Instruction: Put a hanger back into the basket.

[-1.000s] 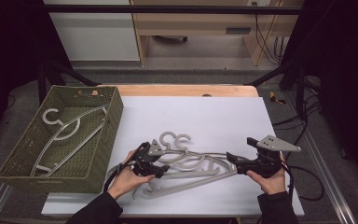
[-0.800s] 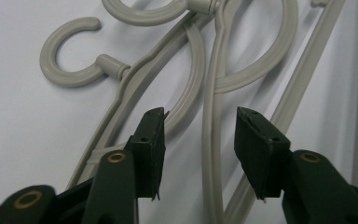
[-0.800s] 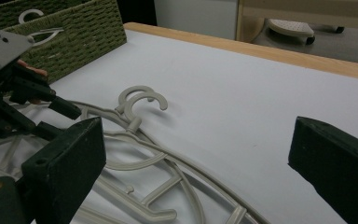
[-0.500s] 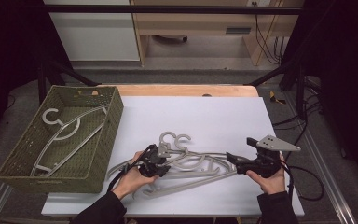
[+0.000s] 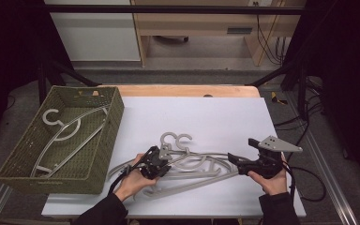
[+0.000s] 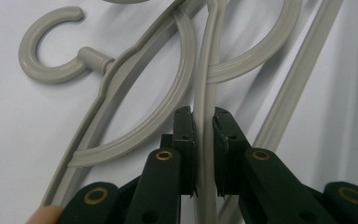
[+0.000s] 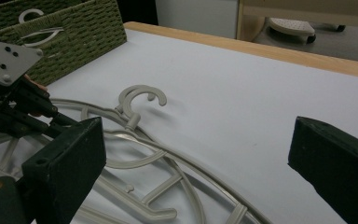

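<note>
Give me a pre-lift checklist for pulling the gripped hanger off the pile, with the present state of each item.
1. Left gripper on one bar alone: ok; in the left gripper view its jaws flank a single grey hanger bar, close against both sides.
2. Grip firm enough to lift: cannot tell; contact looks snug, but clamping force isn't visible.
3. Gripped hanger free of the others: not ok; the hangers on the table overlap, with bars crossing.
4. Right gripper ready to help: ok; it is open and empty at the pile's right end.
5. Room in the green basket: ok; two hangers lie flat inside.
6. Path to the basket: ok; the white tabletop between is bare.
</note>
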### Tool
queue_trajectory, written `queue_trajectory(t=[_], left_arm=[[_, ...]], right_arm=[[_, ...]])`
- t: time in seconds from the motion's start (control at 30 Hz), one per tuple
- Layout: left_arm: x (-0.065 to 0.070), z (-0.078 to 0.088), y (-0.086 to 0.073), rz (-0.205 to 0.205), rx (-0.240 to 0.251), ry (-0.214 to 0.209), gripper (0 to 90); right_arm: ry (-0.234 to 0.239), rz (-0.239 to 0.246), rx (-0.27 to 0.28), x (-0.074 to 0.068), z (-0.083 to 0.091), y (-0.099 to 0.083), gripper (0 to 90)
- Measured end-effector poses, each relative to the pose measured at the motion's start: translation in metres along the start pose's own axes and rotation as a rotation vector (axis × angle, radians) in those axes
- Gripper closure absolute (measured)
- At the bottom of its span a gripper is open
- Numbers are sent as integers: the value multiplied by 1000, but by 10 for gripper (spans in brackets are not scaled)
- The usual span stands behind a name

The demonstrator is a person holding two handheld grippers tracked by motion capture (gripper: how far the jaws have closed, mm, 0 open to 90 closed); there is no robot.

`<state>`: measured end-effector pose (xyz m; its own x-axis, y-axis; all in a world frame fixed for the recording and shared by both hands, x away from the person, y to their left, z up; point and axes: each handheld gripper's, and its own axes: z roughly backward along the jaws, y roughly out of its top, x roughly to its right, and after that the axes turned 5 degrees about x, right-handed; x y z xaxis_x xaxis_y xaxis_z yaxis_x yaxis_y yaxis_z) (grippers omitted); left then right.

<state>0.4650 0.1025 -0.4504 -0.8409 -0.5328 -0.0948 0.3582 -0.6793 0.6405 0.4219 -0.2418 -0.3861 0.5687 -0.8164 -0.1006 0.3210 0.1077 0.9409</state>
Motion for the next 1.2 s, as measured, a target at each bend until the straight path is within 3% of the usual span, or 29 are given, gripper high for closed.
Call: queue_trajectory(t=[0.23, 0.57, 1.2], left_arm=[[-1, 11, 1, -4, 35, -20, 811], [-5, 29, 2, 65, 132, -35, 813], [-24, 76, -3, 129, 244, 37, 812]], right_arm=[[-1, 2, 8, 0, 2, 1, 44], [2, 6, 7, 0, 3, 1, 45], [1, 2, 15, 2, 6, 2, 39]])
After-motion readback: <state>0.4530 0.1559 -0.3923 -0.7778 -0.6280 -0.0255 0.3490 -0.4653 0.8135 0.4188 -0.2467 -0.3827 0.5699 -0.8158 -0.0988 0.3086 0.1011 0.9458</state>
